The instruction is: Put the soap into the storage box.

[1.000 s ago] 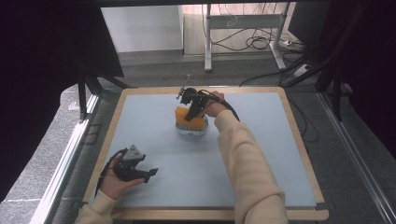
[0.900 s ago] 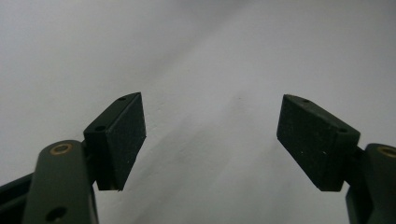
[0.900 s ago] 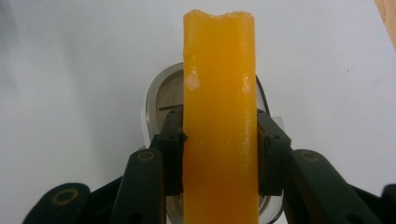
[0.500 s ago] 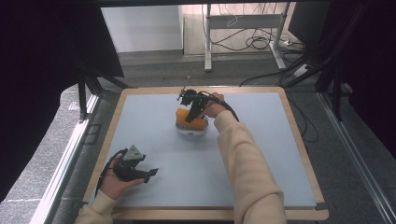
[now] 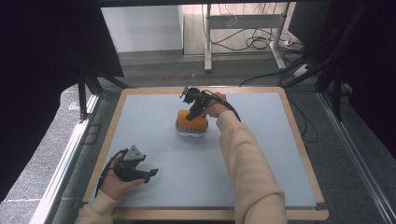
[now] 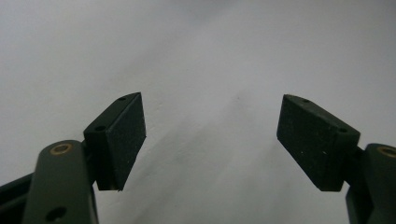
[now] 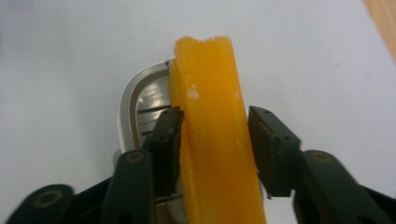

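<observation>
In the right gripper view the right claw [image 7: 215, 144] has its 2 black pads [image 7: 169, 140] set either side of an upright orange slab [image 7: 215, 140]. The jaws have just been opening: the pad at the left of the frame sits against or just beside the slab's edge, while the pad at the right stands off it with a thin gap, so the slab is between the pads but no longer pinched. The slab runs from the bottom of the frame up past the pads and ends in a ragged top edge at upper centre. Behind it, at centre left, shows the curved rim of a white slotted holder [image 7: 133, 105], from which the slab rises.

In the high view the right claw [image 5: 192, 113] points down at the orange slab [image 5: 198, 122] just above the centre of the frame, with the holder [image 5: 187, 132] under it on the pale blue surface [image 5: 261, 154].

At the lower left of that view the left claw [image 5: 152, 174] lies low over the surface in the person's hand [image 5: 114, 179], well apart from the slab. In the left gripper view the left claw [image 6: 210, 135] is spread wide, with bare surface between its pads.
</observation>
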### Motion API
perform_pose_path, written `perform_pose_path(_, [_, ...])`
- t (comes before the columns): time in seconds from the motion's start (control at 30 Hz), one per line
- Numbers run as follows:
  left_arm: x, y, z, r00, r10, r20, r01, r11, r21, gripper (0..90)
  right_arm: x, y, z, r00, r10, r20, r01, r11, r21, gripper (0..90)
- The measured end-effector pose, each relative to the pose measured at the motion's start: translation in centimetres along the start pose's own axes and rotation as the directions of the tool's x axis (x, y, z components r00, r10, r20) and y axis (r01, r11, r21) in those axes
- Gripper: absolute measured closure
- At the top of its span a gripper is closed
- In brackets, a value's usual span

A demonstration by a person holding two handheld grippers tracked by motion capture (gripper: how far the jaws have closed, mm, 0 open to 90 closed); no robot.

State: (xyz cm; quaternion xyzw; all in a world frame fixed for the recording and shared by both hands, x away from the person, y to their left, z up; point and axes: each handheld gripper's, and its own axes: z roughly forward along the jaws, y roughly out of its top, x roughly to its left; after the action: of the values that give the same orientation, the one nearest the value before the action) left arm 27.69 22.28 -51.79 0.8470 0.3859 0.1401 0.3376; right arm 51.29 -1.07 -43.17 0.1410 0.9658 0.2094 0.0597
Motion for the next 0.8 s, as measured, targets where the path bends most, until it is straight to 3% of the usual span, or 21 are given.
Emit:
perform_pose_path(0.03, [0.0,0.0,0.0,1.0000,0.000,0.000,0.000,1.0000,0.000,23.7,0.0,0.0,0.0,1.0000,0.000,0.000,0.000,1.000,0.000,49.9])
perform_pose_path(0.13, [0.0,0.0,0.0,1.0000,0.003,0.001,-0.003,1.0000,0.001,23.6,-0.3,-0.1,-0.3,0.9963,0.063,0.057,-0.062,0.998,-0.026,38.2])
perform_pose_path(0.23, [0.0,0.0,0.1,1.0000,0.000,0.003,0.000,1.0000,0.001,23.7,-0.5,-0.2,-0.7,0.9911,0.113,0.069,-0.109,0.992,-0.063,34.7])
perform_pose_path(0.4, [-0.1,0.0,0.2,1.0000,0.002,0.004,-0.002,1.0000,0.003,23.7,-0.3,-0.5,-0.9,0.9869,0.132,0.092,-0.126,0.990,-0.070,29.8])
perform_pose_path(0.63, [-0.1,0.0,0.1,1.0000,0.001,0.001,-0.001,1.0000,0.000,23.7,0.4,-1.6,-1.6,0.9749,0.189,0.117,-0.173,0.976,-0.134,26.3])
perform_pose_path(0.67, [0.0,0.0,0.0,1.0000,0.001,-0.001,-0.001,1.0000,0.000,23.7,0.7,-2.1,-1.9,0.9709,0.209,0.117,-0.190,0.969,-0.157,25.5])
perform_pose_path(0.8, [0.2,-0.1,-0.1,1.0000,-0.006,-0.003,0.006,1.0000,-0.004,23.7,1.6,-3.3,-2.9,0.9660,0.223,0.130,-0.197,0.962,-0.189,25.1])
